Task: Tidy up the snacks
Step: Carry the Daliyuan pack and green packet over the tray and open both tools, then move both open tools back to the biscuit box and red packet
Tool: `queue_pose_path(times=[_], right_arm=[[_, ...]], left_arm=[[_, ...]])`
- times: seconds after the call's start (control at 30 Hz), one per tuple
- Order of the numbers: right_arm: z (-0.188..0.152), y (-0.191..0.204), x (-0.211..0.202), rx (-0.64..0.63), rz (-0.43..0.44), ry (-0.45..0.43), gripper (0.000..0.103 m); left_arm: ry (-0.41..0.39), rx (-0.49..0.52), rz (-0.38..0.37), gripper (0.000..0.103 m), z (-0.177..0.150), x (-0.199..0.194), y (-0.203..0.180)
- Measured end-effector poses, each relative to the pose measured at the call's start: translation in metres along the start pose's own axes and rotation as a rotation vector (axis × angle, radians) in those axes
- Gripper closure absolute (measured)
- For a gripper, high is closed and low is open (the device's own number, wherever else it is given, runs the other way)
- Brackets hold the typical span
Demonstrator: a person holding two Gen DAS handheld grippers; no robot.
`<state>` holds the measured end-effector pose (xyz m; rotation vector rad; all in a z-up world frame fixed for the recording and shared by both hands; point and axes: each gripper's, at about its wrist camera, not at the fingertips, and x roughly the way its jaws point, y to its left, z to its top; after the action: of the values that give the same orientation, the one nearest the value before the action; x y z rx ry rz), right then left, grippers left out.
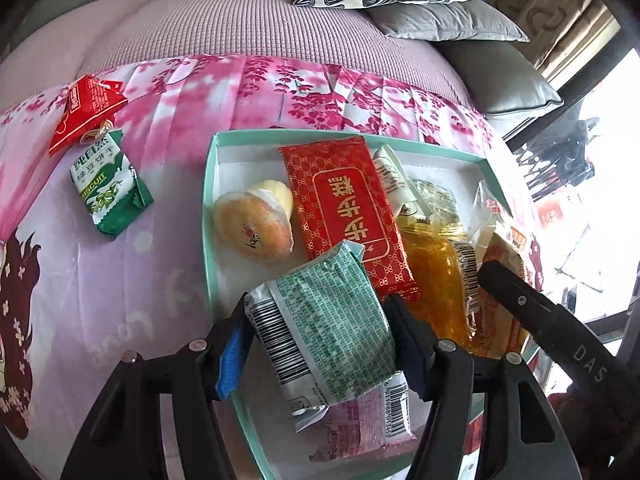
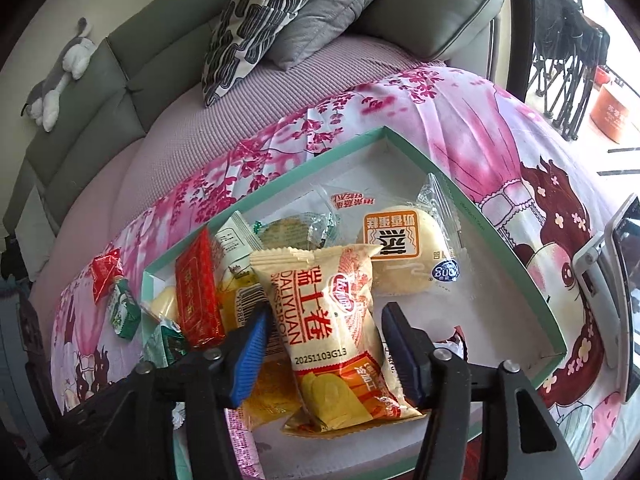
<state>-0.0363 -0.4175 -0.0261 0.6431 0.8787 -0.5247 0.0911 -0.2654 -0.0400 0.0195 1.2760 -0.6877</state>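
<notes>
With the left tongs, gripped a green packet across its width, both pads pressed to its sides, barcode end toward the camera, tilted over the near left part of the teal box. With the right tongs, held nothing: stood released astride a cream packet, left pad at or just beside its edge, right pad clear of it. Saw that cream packet lying label up inside the box, partly on top of an orange packet. Saw in the same box a red packet along the middle, a bun just beside it near the left wall, a wrapped cake toward the far right corner, and a pink packet under the green one. Found two snacks outside the box, on the pink cloth to its left: a biscuit pack and a red pouch, touching each other, well apart from both tongs. Made out a sofa with cushions beyond the cloth.
</notes>
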Motion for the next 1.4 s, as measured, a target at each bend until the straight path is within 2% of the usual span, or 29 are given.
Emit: queue_pose_path(times=[0.17,0.33,0.5,0.53,0.9,1.4], right_arm=[[0.001,0.002,-0.003,-0.010,0.006,-0.021,0.024],[0.002,0.003,-0.009,-0.018,0.009,-0.047,0.020],[0.003,0.003,-0.014,-0.012,0.022,-0.070,0.001],[0.003,0.003,-0.015,-0.014,0.022,-0.073,0.000],[0.001,0.013,-0.016,-0.048,0.034,-0.085,0.000],[-0.013,0.070,-0.026,-0.181,0.132,-0.099,0.000]], left_arm=[[-0.009,0.020,0.042,0.025,0.001,-0.008,-0.005],[-0.033,0.020,0.052,0.021,0.003,-0.023,-0.006],[-0.056,0.018,0.120,0.015,0.006,-0.036,-0.003],[-0.057,0.011,0.134,0.015,0.006,-0.038,-0.001],[-0.150,-0.097,0.330,0.010,0.014,-0.056,0.033],[-0.223,-0.300,0.447,0.010,0.012,-0.090,0.105]])
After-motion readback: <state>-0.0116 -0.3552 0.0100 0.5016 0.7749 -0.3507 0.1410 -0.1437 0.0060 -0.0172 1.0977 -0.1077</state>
